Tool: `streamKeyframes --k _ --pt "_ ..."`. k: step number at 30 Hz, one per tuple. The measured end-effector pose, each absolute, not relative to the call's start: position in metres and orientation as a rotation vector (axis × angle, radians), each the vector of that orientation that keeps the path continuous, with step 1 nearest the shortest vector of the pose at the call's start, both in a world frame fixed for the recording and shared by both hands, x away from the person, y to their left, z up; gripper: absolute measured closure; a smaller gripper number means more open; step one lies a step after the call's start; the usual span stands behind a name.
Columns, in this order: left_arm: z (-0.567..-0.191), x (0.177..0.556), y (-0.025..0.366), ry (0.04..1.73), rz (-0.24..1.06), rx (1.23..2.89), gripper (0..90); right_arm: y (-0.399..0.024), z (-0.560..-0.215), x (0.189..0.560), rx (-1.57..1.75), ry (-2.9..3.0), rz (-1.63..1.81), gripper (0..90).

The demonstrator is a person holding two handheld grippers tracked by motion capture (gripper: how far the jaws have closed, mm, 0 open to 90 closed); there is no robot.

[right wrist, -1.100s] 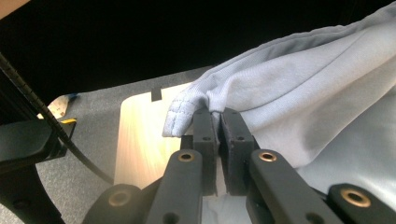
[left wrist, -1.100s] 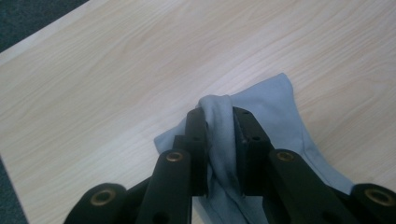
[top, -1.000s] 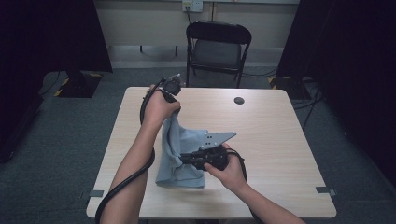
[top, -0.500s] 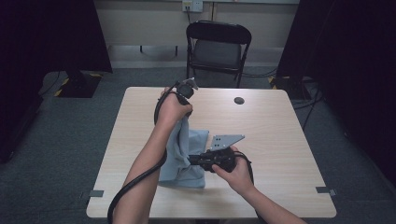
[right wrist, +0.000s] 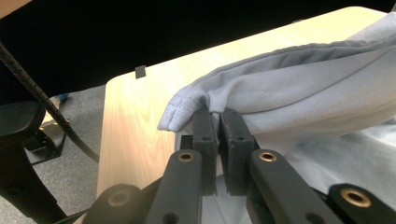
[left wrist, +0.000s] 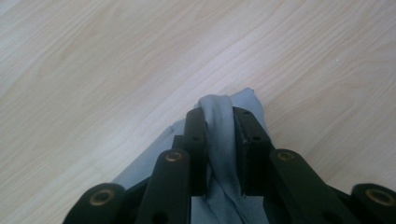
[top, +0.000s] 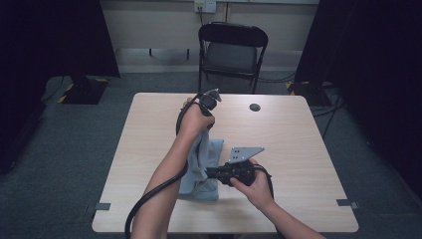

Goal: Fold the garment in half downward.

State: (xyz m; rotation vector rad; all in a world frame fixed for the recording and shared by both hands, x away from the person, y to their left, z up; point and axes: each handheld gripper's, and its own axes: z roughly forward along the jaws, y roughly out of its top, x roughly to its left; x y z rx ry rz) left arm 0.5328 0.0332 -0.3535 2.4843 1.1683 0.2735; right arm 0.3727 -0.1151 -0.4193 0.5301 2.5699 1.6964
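Cloth hangs stretched between the two grippers over the middle of the wooden table, pale grey-blue, its lower part lying rumpled on the tabletop toward the person's side. Up at the far end, the left gripper points down with its cable looping back along the forearm, and the left gripper view shows its black jaws clamped on a bunched fold of the cloth, the fabric squeezed into a narrow ridge that pokes out just past the tips, with bare wood grain beneath. Nearer the person, the right gripper lies roughly level, the grey three-cornered plate on its top, the hand wrapped around its body. In the right gripper view its jaws are pressed almost together on a stitched hem of the cloth, a small corner curling out to one side of the tips while the rest of the fabric drapes up and away across that view. Both grips look firm; neither pair of jaws stands apart from the fabric. Beyond the table stands a black folding chair, and a small dark round spot sits on the tabletop near the far edge, well apart from the cloth.
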Motion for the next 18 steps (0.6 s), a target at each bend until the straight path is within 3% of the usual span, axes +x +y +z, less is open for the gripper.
streamKeyframes --k 18 --pt "-0.379 0.54 0.017 1.16 0.238 2.507 76.8 -0.125 -0.435 0.375 0.568 2.585 1.662 86.3"
